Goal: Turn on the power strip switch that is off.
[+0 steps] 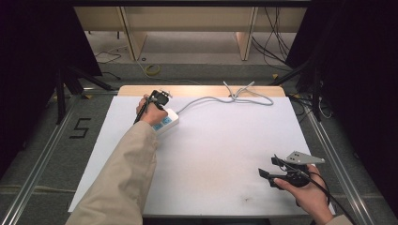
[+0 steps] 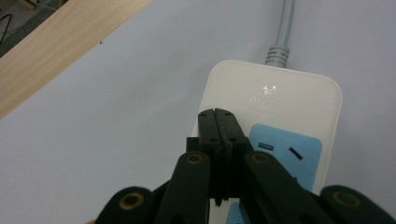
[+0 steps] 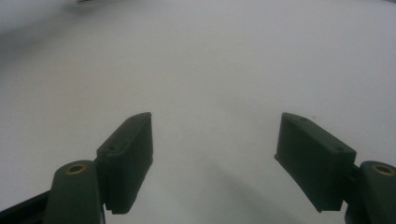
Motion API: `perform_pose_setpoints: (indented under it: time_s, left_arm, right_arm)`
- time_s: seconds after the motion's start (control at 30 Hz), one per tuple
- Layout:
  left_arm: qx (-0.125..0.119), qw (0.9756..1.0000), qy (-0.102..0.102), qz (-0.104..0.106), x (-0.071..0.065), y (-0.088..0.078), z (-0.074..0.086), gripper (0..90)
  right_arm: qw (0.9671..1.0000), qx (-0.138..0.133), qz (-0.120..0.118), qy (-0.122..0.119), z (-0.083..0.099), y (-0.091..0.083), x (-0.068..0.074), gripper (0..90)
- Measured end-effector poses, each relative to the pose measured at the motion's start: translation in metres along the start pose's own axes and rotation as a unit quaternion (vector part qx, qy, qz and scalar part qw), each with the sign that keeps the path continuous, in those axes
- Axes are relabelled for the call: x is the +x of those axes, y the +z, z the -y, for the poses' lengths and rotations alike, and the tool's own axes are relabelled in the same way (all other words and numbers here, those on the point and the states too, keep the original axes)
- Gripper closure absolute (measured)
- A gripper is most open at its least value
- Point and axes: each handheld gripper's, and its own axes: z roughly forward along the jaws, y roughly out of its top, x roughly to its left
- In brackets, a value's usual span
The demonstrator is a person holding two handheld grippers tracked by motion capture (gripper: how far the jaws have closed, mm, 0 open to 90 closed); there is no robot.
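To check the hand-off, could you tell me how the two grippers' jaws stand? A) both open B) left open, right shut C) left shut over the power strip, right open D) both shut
C: the left gripper has its jaws pressed together over the power strip, while the right gripper has a wide gap between its jaws above the table.

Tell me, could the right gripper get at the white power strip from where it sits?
Probably yes: the right gripper is open, and bare white table lies between it and the power strip, though the shut left gripper already sits over it.
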Motion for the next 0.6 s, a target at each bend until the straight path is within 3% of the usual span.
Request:
perform_pose_setpoints:
  time_s: [0.4,0.6]
  left_arm:
    - [0.001,0.9999,0.008,-0.006,-0.0024,0.0006,-0.0005,90.0]
    - [0.005,0.9996,0.024,-0.014,-0.0047,0.0015,-0.001,90.0]
  right_arm:
    - [1.0,0.001,0.0,-0.001,0.0,0.0,0.0002,27.7]
    - [1.0,0.002,-0.001,-0.002,-0.0001,-0.0001,0.0004,27.7]
